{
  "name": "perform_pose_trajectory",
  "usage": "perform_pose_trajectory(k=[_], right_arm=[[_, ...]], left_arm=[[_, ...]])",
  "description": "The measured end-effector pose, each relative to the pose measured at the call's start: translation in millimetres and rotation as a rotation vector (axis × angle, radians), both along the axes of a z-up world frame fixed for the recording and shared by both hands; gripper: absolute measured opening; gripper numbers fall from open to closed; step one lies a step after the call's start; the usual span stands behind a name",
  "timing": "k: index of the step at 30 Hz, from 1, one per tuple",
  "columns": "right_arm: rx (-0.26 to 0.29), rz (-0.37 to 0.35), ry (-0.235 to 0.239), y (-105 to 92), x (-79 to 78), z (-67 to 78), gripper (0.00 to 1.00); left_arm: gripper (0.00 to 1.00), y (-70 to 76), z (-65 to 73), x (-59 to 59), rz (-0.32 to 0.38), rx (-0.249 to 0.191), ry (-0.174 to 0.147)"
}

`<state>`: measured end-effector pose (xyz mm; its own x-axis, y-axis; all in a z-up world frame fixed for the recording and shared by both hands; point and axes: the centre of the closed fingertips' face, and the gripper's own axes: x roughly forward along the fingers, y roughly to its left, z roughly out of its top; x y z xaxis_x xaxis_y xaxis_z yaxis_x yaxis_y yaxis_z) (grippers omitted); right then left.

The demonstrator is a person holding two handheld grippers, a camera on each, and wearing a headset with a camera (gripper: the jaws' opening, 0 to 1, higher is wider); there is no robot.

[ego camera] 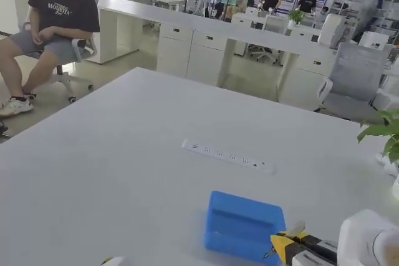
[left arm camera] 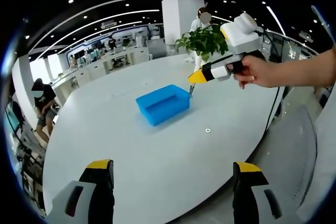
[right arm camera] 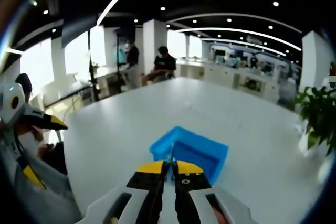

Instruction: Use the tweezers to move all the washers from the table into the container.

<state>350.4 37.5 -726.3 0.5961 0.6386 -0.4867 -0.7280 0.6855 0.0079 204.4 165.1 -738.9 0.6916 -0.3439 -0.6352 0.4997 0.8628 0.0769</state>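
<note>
Over the blue container's [left arm camera: 163,113] edge, tweezers [left arm camera: 191,92] in the right gripper [left arm camera: 195,77], washer [left arm camera: 208,129] nearby.

The head view looks down over the bench [ego camera: 124,172]. All three views share the blue container [ego camera: 243,225], the right gripper view nearest.

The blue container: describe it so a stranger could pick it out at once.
On the big white table, look nearer than the white power strip. The container is an open rectangular box, the only bright blue thing, with the right gripper holding tweezers at its rim.
</note>
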Motion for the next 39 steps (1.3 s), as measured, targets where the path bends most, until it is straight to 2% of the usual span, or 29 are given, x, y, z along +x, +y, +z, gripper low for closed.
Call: perform_pose_trajectory(k=[7, 12, 18, 24, 28, 39], right_arm=[[0.014, -0.028, 0.058, -11.3, -17.1, -16.2, 0.03], [-0.020, -0.028, 0.076, -17.8, -29.1, -30.8, 0.03], [-0.042, -0.041, 0.125, -22.6, -39.2, -54.6, 0.03], [-0.072, -0.033, 0.157, -22.8, -43.7, -71.7, 0.03], [-0.090, -0.034, 0.165, -24.4, -44.4, -79.5, 0.03], [-0.063, -0.055, 0.181, -25.1, -44.0, -82.0, 0.03]], left_arm=[[0.97, -2.9, -1.1, -1.2, -0.010, 0.004, 0.001], [0.97, -4.8, -0.3, -1.7, -0.014, 0.000, -0.001], [0.97, -5.6, -1.5, -2.5, -0.022, 0.008, 0.003], [0.97, -4.8, -2.1, -2.3, -0.021, 0.012, 0.007], [0.97, -4.6, -2.0, -1.9, -0.021, 0.012, 0.007], [0.97, -3.7, -4.6, -2.2, -0.021, 0.017, 0.014]])
